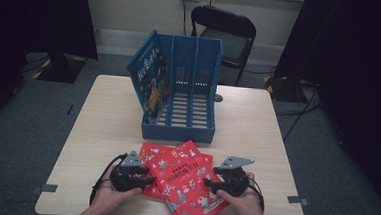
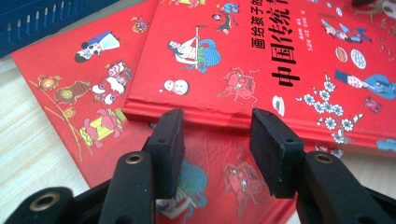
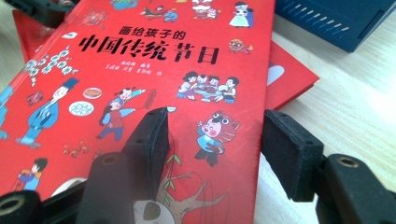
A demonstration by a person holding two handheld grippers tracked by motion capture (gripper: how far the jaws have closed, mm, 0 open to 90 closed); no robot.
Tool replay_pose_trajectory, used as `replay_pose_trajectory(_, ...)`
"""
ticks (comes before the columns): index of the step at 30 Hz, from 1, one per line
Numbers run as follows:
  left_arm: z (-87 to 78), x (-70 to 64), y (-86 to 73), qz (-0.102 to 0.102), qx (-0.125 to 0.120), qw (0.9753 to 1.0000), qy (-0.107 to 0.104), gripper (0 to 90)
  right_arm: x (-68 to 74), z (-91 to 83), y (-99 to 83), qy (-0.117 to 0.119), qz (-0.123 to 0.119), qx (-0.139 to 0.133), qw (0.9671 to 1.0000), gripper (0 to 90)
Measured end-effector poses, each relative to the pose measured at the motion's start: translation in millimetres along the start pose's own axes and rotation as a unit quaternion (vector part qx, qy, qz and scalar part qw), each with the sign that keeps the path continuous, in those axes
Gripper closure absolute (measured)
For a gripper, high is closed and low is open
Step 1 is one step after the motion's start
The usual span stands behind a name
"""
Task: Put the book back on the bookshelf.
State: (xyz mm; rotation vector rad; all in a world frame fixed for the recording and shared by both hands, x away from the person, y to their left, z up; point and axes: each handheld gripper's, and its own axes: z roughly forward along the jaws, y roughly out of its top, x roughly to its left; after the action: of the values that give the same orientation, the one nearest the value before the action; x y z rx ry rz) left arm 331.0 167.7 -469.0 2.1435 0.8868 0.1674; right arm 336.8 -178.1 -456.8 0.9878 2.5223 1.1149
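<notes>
The top red book carries its title in black Chinese characters on the cover: a smaller line, 画给孩子的, and under it in large type 中国传统节日. Below that runs a line of tiny print, too small to read. The same title shows on the cover in the left gripper view, cut off at the frame's edge. The blue book standing in the file rack bears yellow characters, too blurred to make out.

Black two-jaw left gripper and right gripper: grey three-cornered top plates, brass rivets, trailing black cables; forearms bare.
</notes>
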Motion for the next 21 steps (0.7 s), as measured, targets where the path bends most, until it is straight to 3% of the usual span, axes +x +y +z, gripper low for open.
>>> replay_pose_trajectory(5,6.0,8.7,7.0,-0.022,-0.006,0.9997,-0.011,54.4,1.7,-4.6,-3.0,0.001,-0.003,0.005,1.0000,41.7)
replay_pose_trajectory(10,13.9,17.7,15.9,-0.024,-0.007,0.9994,-0.026,57.0,4.7,-12.0,-9.8,0.000,-0.002,0.006,1.0000,41.6)
replay_pose_trajectory(13,18.1,18.5,23.2,-0.014,-0.002,0.9998,-0.015,57.2,6.1,-14.6,-13.2,-0.002,0.000,0.003,1.0000,40.2)
replay_pose_trajectory(17,26.2,25.8,25.7,-0.033,-0.022,0.9989,-0.024,58.3,5.6,-16.5,-15.0,-0.002,-0.002,0.005,1.0000,36.7)
replay_pose_trajectory(21,32.3,29.4,33.5,-0.031,-0.016,0.9989,-0.031,59.1,-1.8,-10.4,-11.1,0.003,0.022,0.008,0.9997,29.8)
